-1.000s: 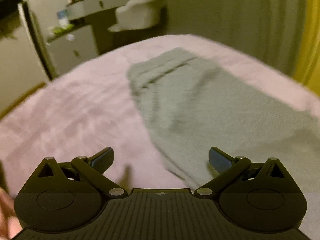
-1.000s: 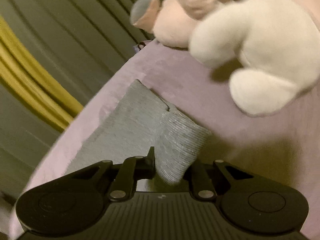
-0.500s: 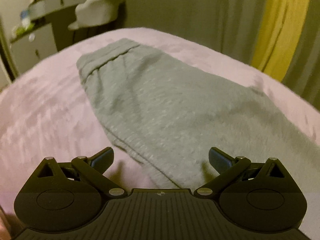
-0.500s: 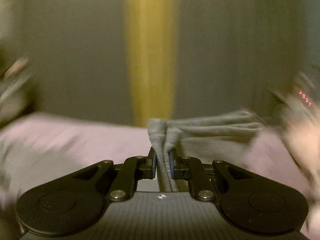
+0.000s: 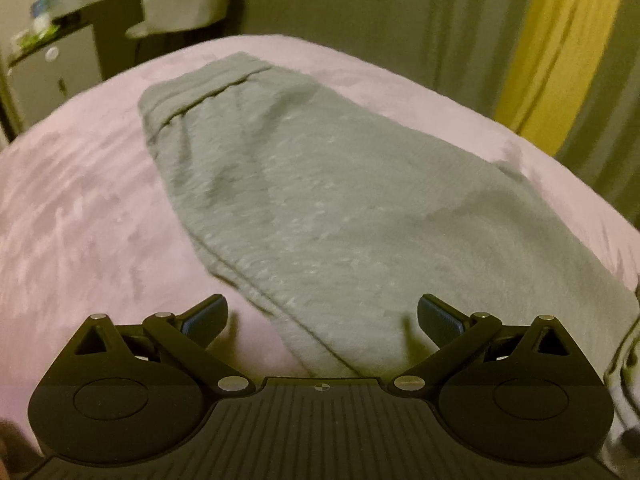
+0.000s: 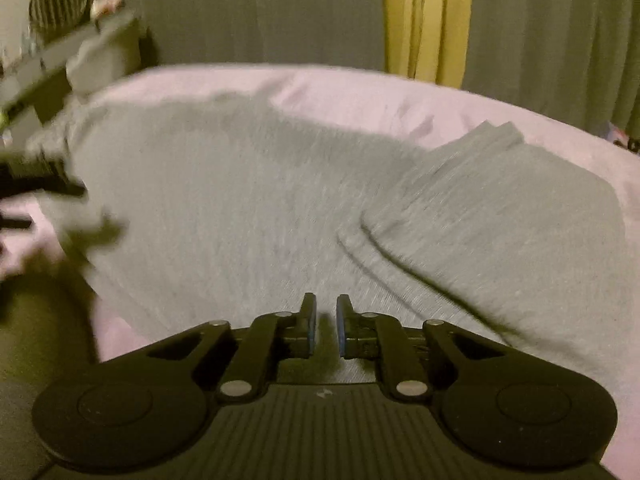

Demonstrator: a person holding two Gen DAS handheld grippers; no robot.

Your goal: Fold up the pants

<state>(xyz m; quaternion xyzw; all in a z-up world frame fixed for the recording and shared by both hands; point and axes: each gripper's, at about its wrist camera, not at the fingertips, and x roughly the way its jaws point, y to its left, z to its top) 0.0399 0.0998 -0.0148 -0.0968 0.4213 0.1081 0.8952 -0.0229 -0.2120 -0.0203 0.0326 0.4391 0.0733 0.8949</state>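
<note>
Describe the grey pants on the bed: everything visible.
The pants are grey, soft fleece-like knit, lying flat on the pink bedspread. The waistband end, with its seam line, points toward the far dresser. In the right wrist view a folded-over layer shows stacked edges. No jaws clearly grip them.

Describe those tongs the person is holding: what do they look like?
Both look alike. The left tongs and right tongs are matte black plastic: a ribbed body, two round discs, angled link arms with silver pins, and blue-faced pads. No cables or sleeves show.

plain grey pants [image 5: 340, 208], pale pink fuzzy bedspread [image 5: 80, 220], mustard yellow curtain [image 6: 426, 20] next to dull grey-green ones, black grippers with blue pads [image 6: 341, 322]
</note>
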